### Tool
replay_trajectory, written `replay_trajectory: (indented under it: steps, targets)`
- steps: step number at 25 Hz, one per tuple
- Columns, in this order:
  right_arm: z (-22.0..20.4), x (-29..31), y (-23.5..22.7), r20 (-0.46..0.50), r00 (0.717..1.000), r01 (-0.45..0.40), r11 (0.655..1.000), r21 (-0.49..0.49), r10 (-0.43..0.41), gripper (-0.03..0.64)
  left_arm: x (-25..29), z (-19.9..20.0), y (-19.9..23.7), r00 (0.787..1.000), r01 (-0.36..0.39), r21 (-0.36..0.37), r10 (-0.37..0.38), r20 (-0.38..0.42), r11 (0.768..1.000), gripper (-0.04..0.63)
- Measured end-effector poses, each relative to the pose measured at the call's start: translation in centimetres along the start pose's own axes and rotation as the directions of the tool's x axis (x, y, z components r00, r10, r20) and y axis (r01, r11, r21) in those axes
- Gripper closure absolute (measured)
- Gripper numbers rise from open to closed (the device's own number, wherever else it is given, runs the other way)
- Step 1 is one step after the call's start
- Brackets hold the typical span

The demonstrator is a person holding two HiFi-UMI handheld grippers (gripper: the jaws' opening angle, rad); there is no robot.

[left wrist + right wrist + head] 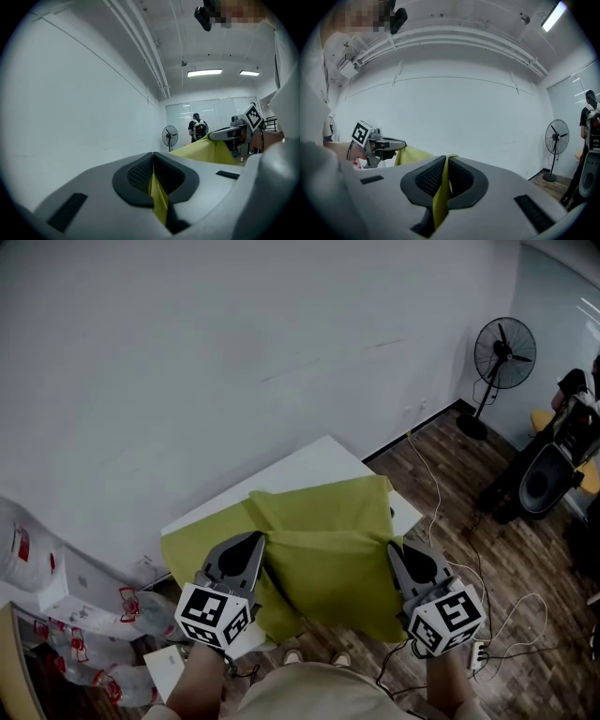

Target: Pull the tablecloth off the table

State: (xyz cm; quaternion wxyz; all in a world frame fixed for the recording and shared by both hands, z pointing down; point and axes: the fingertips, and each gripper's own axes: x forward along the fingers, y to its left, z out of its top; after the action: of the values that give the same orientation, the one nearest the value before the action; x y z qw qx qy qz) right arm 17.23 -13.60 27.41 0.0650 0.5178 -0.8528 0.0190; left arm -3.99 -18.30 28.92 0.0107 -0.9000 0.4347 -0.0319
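1. Head view only: the white table (309,468), its far corner bare. The olive-green tablecloth (328,545) is bunched over its near part and hangs off the near edge. Clear plastic bags with red print (94,634) lie at the lower left. A white cable (434,486) trails over the wooden floor (450,521) at the right.
2. Left gripper view only: a person with a backpack (198,127), far off by a glazed wall, with ceiling lights above.
3. Standing fan (503,354): shown in all three views, at the far end of the wall.
4. Edges and room: the table stands close to the white wall (234,352). Open floor lies to its right, crossed by the cable.
5. My left gripper (259,540): jaws closed on the tablecloth's near left part, with a fold pinched between the pads.
6. My right gripper (395,549): jaws closed on the tablecloth's near right part, with a yellow-green strip between the pads.
7. The tablecloth spans from one gripper to the other. Each gripper view shows the other gripper at the cloth's far end.
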Motion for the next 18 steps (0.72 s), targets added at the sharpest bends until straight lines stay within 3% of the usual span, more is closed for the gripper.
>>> replay_trajectory:
  steps: [9, 18]
  targets:
    - [-4.7, 1.7, 0.8, -0.104, 0.994, -0.021, 1.000, 0.007, 0.022, 0.581, -0.4, -5.0, 0.6, 0.995, -0.033, -0.045, 0.029, -0.090, 0.998, 0.575]
    - [-5.4, 2.6, 0.3, -0.114, 0.993, -0.033, 0.999, 0.021, 0.035, 0.581, 0.1, -5.8, 0.9, 0.994, -0.038, -0.049, 0.033, -0.109, 0.998, 0.575]
